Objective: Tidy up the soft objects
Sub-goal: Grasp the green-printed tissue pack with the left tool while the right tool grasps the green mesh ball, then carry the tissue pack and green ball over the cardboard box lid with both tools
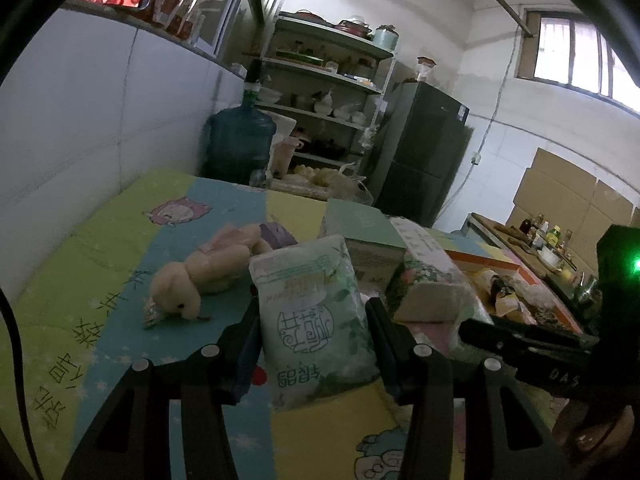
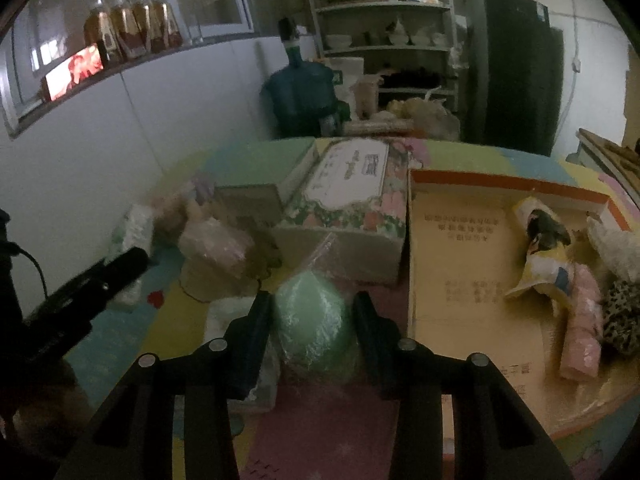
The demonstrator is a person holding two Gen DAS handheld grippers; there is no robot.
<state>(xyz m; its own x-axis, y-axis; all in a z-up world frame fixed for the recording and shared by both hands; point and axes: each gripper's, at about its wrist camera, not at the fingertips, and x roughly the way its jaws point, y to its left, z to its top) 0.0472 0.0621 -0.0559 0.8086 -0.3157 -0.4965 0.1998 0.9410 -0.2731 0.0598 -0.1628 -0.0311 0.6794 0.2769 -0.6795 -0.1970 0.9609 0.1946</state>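
Note:
My left gripper (image 1: 310,320) is shut on a white and green tissue pack (image 1: 316,312), held upright above the colourful mat (image 1: 120,280). A cream plush rabbit (image 1: 200,276) lies on the mat to its left. My right gripper (image 2: 312,316) is shut on a green round sponge in clear plastic wrap (image 2: 312,320), just left of an open cardboard box (image 2: 460,264). The box holds a doll (image 2: 548,256), a pink roll (image 2: 580,332) and a leopard-print soft item (image 2: 624,316). The right gripper also shows in the left wrist view (image 1: 516,340).
A floral tissue box (image 2: 344,200) and a green box (image 2: 256,192) stand behind the sponge, with wrapped bundles (image 2: 216,252) to the left. Beyond the mat are a water jug (image 1: 240,140), shelves (image 1: 328,92) and a dark fridge (image 1: 424,152). A white wall (image 1: 80,128) bounds the left.

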